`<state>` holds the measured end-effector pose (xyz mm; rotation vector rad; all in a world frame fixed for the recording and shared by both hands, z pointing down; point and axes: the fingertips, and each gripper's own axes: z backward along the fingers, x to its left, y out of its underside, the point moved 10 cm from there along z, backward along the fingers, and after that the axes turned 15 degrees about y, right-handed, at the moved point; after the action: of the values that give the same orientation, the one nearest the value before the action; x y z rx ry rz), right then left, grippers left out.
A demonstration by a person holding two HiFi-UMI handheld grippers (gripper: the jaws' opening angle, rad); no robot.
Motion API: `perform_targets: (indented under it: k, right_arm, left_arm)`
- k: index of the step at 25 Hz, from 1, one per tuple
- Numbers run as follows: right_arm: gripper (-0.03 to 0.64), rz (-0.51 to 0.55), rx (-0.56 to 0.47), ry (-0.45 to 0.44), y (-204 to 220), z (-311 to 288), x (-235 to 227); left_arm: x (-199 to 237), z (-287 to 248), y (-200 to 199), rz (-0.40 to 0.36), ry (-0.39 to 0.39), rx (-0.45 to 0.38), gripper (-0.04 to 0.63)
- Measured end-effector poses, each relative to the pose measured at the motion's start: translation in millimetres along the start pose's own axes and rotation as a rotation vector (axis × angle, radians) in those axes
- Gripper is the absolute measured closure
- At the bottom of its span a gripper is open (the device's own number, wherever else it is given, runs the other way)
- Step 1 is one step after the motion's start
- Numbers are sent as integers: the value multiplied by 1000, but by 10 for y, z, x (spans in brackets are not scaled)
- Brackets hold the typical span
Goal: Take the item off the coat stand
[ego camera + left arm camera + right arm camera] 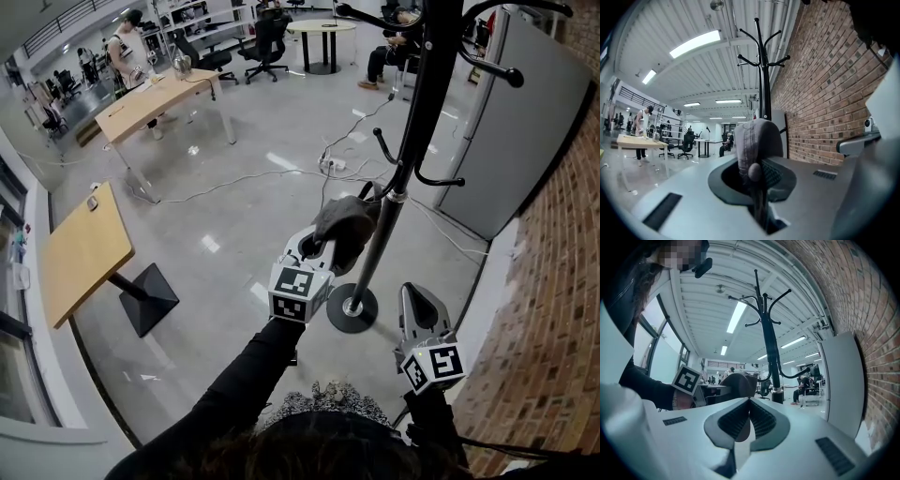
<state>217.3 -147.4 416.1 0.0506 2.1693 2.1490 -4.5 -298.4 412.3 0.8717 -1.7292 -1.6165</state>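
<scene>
A black coat stand [412, 131] rises from a round base [352, 307] beside the brick wall. A dark grey cap [345, 230] hangs low against its pole, near a lower hook; whether it still rests on the hook I cannot tell. My left gripper [314, 246] is shut on the cap's fabric. In the left gripper view the cap [757, 140] is pinched between the jaws of the left gripper [757, 178], with the stand [762, 70] behind it. My right gripper [412, 295] is shut and empty, lower right of the base. The right gripper view shows the right gripper [749, 404], the stand [769, 338] and the cap [738, 384].
A grey cabinet [525, 141] stands right of the coat stand against the brick wall [562, 309]. Wooden tables [84, 248] are at the left, and cables with a power strip [330, 165] lie on the floor. People sit and stand at the far end of the room.
</scene>
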Motion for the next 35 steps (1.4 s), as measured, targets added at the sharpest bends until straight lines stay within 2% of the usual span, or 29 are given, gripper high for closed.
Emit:
perform_targets:
  k: [11,17,20,24,28,35]
  right_arm:
    - [606,-3,-19,-1,-45,85,163]
    - [607,-4,-27,-7,-70,235,366]
    - [606,-3,-34,-4,-88,324,446]
    - [606,9,-49,4,-137,485,591]
    - [606,16,-50,24,-145,702,714]
    - [606,19,-18,48,-98,1050,967]
  left_arm:
    - [-73,619,3,11,-55,-30,568]
    - [-157,1005,-70,3,-56,-44,568]
    - [-255,1162,-68,22,-51,-59,568]
    - [-387,1399,47,6,-64,-42,568]
    - [-571,1629,113,42,-43,-34,568]
    - [-751,2064,254,55,-30,-9,568]
